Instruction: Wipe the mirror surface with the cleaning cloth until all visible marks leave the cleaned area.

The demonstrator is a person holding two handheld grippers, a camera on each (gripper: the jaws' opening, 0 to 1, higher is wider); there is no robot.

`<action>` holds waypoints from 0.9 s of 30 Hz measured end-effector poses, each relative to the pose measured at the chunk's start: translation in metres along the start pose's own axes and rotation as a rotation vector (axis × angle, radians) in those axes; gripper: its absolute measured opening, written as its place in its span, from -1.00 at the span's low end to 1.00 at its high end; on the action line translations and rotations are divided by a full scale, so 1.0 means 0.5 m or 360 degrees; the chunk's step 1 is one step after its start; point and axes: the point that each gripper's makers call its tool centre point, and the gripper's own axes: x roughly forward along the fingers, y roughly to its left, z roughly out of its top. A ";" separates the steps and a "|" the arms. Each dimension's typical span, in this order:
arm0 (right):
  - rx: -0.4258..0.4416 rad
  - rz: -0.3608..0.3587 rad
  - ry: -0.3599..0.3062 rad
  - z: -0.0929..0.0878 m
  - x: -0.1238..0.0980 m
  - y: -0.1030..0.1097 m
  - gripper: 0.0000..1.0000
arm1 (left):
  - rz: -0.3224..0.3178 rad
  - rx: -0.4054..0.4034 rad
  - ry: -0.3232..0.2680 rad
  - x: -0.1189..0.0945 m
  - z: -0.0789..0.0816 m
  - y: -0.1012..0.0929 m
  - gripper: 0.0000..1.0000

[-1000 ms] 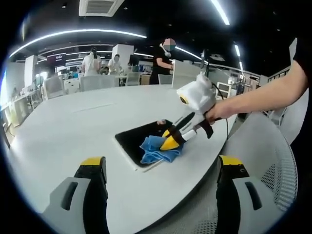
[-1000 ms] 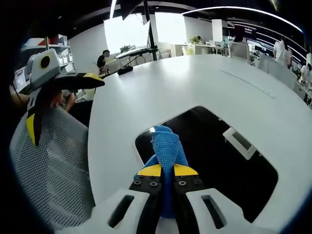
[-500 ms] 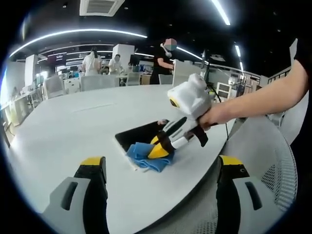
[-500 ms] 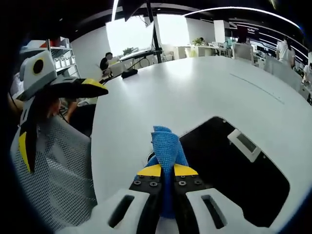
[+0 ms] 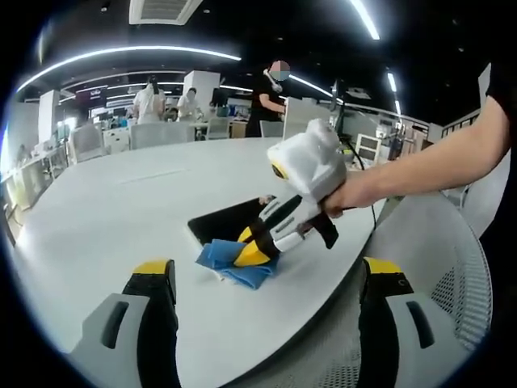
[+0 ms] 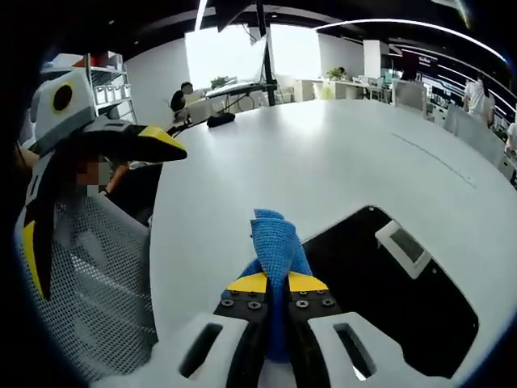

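1. The mirror (image 6: 388, 299) lies flat on the white desk (image 6: 323, 153), a dark slab with a ceiling light reflected in it. In the left gripper view its near edge points toward the camera.
2. The blue cleaning cloth (image 6: 275, 242) sits at the mirror's near corner, partly over the edge and onto the desk, so much of the glass lies beyond it.
3. The right gripper (image 6: 270, 282) has its yellow-tipped jaws pinched tight on the cloth; from the left gripper view it (image 5: 246, 255) angles down onto the cloth.
4. To wipe well, I judge the cloth should go back over the glass in flat, overlapping passes with even pressure, the bunched fold spread so more fabric touches.
5. The hand (image 5: 335, 202) holding the right gripper reaches in from the right, forearm extended and wrist tipped downward.
6. The left gripper (image 5: 266, 283) hangs back near the desk's rim, jaws wide apart and empty, beside a mesh chair (image 5: 452, 275).
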 end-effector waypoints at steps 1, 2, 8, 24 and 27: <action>-0.0028 -0.0005 0.0001 0.000 0.000 0.000 -0.99 | 0.0001 0.0003 0.0003 0.000 0.000 0.000 0.86; -0.0065 -0.0008 0.0002 0.000 0.001 0.001 -0.99 | 0.0003 0.0005 0.0004 0.000 0.000 0.001 0.86; -0.0148 -0.0008 0.0008 0.002 -0.001 0.008 -1.00 | 0.0012 0.0000 -0.0005 -0.002 0.002 0.002 0.86; -0.0235 -0.0037 -0.0004 0.008 0.001 -0.001 -1.00 | 0.0015 -0.0001 -0.0028 -0.003 0.009 -0.001 0.84; -0.0238 -0.0039 -0.0007 0.010 0.002 -0.005 -1.00 | 0.0009 0.0001 -0.0023 -0.002 0.008 -0.003 0.82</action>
